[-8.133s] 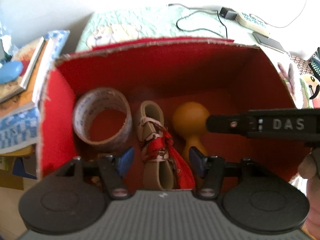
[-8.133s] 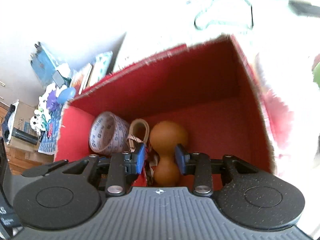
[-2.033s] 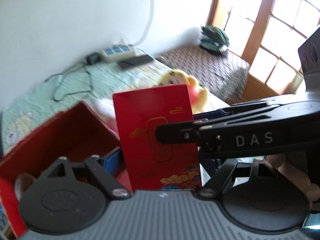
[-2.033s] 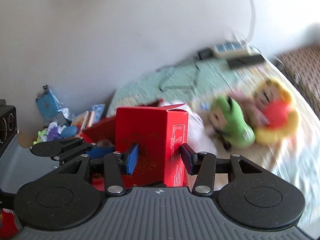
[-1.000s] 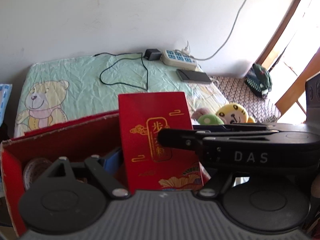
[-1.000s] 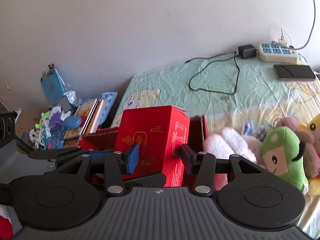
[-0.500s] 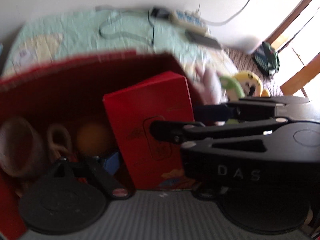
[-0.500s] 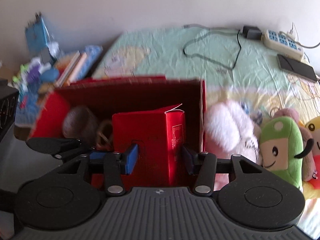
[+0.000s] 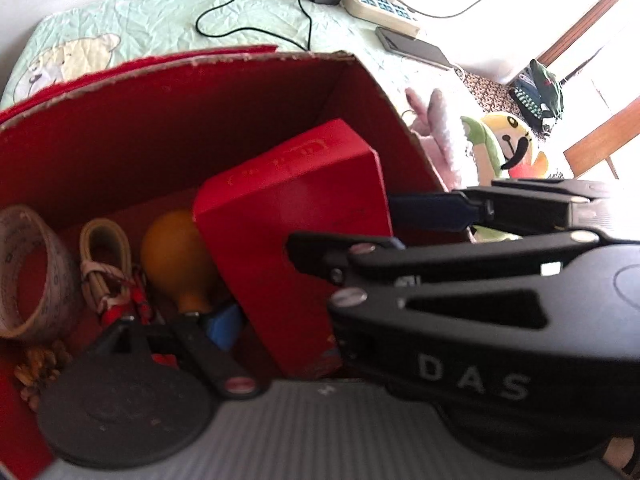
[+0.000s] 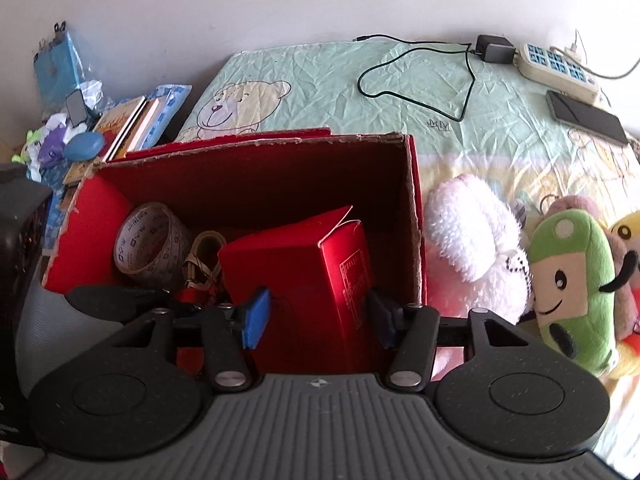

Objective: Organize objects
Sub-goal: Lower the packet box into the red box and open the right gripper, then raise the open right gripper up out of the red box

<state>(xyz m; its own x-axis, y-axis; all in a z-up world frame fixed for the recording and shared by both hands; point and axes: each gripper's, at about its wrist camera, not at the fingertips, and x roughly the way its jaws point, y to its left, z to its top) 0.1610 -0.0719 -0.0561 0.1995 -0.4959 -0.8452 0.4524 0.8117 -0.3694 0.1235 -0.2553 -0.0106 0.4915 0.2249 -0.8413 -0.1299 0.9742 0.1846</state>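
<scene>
Two grippers attend one tall red printed carton (image 10: pixel 304 280), lowered tilted into the open red cardboard box (image 10: pixel 256 142) beside the orange gourd (image 9: pixel 176 252). Right gripper (image 10: pixel 320 314) straddles it, pads seemingly just off; left gripper (image 9: pixel 304 280) grip cannot be told.

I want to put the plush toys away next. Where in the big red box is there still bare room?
The big red cardboard box is crowded in front: tape roll, tied strap, orange gourd, small red carton. Bare floor shows only behind them, along the back wall.
</scene>
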